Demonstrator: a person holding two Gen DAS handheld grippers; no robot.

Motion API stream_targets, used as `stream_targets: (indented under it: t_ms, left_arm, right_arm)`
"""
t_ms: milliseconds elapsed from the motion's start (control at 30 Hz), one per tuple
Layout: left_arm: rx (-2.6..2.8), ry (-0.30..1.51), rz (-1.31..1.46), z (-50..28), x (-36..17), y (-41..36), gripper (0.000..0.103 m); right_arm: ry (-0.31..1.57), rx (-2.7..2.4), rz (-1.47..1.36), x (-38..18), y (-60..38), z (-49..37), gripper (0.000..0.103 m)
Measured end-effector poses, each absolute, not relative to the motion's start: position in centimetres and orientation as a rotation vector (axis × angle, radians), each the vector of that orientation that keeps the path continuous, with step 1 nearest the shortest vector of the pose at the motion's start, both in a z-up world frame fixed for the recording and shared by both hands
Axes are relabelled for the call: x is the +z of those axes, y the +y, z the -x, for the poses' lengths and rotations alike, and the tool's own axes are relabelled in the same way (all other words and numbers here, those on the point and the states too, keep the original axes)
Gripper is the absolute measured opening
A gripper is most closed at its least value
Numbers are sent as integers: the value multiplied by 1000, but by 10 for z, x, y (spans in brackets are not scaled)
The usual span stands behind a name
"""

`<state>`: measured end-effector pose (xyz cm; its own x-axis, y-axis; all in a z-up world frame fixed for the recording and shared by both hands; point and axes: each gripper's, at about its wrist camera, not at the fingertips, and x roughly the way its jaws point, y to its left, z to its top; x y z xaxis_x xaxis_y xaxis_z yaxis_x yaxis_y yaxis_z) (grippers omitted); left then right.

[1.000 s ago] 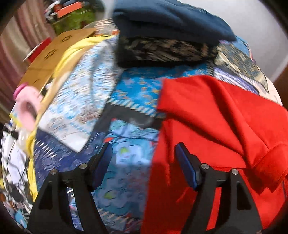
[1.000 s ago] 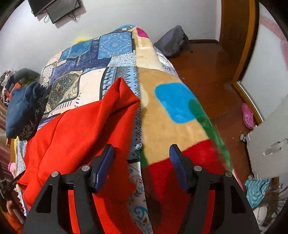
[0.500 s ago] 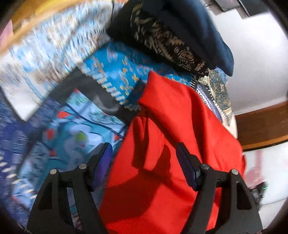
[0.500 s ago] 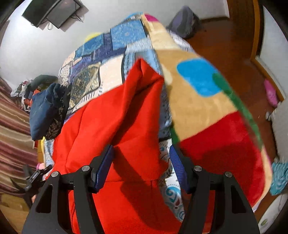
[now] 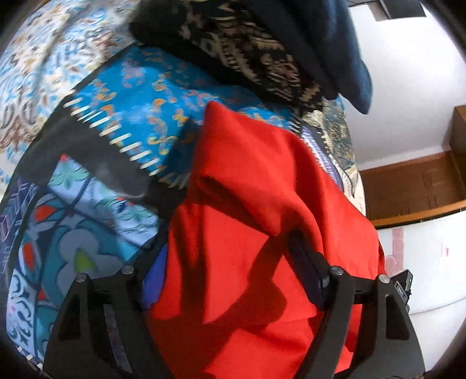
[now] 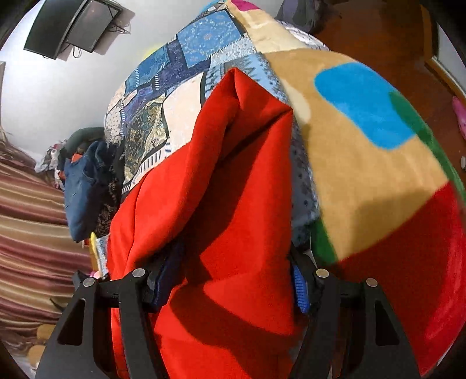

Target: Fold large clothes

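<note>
Over on the left side of the bed, the left gripper (image 5: 230,262) sits low on the red garment (image 5: 247,204), its jaws spread wide with a thick bunch of the red cloth bulging up between them. The blue pads are partly buried: one finger (image 5: 154,280) shows at the cloth's left edge, the other is tucked under a fold. The jaws are plainly apart, not pinched on anything. To the left of the cloth lies the patchwork bedspread (image 5: 96,180), blue and teal with a dark band across it. Beyond the red cloth's far tip sits a dark patterned folded cloth (image 5: 247,55) with a navy folded garment (image 5: 326,38) stacked on top of it.

Moving across to the right hand: the right gripper (image 6: 236,274) is also spread wide over the red garment (image 6: 233,189), which rises in a tall ridge between the fingers and runs away up the bed. One pad (image 6: 300,288) peeks out at the cloth's right edge; nothing is clamped. Right of the cloth, a fleece blanket (image 6: 364,175) in tan, blue, green and red drapes over the bed's edge. Far left in this view, a pile of folded clothes (image 6: 84,186); up on the wall, a dark screen (image 6: 70,26).
</note>
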<state>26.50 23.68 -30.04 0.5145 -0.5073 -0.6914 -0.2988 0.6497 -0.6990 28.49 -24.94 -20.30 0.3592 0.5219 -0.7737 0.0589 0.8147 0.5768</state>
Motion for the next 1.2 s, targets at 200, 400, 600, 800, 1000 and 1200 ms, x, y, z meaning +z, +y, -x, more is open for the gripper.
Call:
stream_targets:
  t_ms: [200, 400, 600, 800, 1000, 1200]
  left_arm:
    - [-90, 1061, 739, -282, -288, 211, 53]
    - [-21, 1068, 675, -282, -269, 215, 14]
    - [-79, 936, 562, -276, -202, 201, 8]
    - [-99, 788, 419, -277, -130, 177, 8]
    - [-92, 681, 315, -291, -88, 168, 8]
    - [-67, 664, 278, -333, -85, 170, 8]
  right_arm:
    - [1117, 290, -560, -192, -255, -276, 30]
    - [1045, 302, -537, -169, -246, -275, 17]
    - [955, 369, -479, -129, -230, -282, 15]
    - [865, 427, -391, -88, -211, -292, 15]
    - [764, 434, -333, -55, -206, -308, 15]
    - [730, 403, -317, -51, -207, -340, 15]
